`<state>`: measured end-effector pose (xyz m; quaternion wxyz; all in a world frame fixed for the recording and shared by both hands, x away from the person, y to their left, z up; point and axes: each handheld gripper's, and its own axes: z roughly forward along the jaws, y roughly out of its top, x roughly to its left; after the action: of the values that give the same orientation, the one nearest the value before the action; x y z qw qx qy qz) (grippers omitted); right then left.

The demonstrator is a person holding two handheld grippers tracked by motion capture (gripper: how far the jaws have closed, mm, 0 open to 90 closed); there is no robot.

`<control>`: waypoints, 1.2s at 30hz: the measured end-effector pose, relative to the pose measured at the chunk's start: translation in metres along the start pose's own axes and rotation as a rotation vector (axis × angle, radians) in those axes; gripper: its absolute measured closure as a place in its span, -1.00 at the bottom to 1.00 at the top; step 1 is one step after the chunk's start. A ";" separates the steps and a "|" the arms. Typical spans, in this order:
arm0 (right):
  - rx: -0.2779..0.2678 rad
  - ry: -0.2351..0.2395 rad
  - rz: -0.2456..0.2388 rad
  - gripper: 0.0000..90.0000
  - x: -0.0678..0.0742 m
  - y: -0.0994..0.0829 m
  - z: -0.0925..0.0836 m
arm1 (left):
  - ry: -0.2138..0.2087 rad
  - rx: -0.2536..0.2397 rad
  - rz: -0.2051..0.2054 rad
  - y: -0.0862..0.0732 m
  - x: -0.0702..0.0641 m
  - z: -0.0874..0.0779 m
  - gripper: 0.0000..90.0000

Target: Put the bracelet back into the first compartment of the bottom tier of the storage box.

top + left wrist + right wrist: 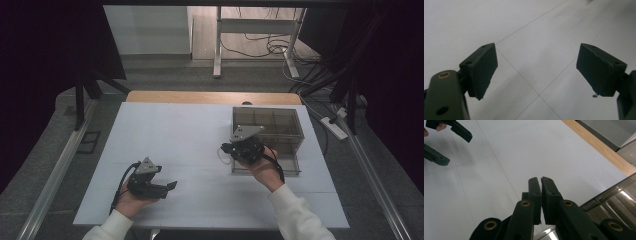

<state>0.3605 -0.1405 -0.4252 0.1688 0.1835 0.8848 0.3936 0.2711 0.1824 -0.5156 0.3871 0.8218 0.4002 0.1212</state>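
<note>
High view: smoky clear divided box [280, 131] beside shut, empty right claw [223, 148].

The white table top [180, 145] lies bare across the left and centre of the high view, open for passage. The one obstacle is the smoky clear compartment box [272, 131] at right of centre, its walls standing up from the surface. The right gripper [223, 148] hangs just beside the box's left wall; the left gripper [172, 186], lower left, has bare surface ahead.
</note>
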 end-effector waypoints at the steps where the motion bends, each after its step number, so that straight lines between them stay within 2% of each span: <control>1: 0.001 -0.002 0.002 0.92 -0.001 0.000 -0.001 | 0.000 0.000 0.000 0.000 0.000 0.000 -0.62; 17: 0.013 -0.040 0.020 0.92 -0.012 -0.014 -0.015 | 0.001 0.002 -0.001 0.000 0.000 0.001 -0.61; 36: -0.005 -0.054 0.045 0.92 -0.020 -0.031 -0.028 | 0.003 0.006 -0.002 -0.001 0.000 0.002 -0.62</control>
<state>0.3597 -0.1870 -0.4278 0.1842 0.2136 0.8747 0.3942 0.2716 0.1814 -0.5175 0.3839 0.8225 0.4019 0.1209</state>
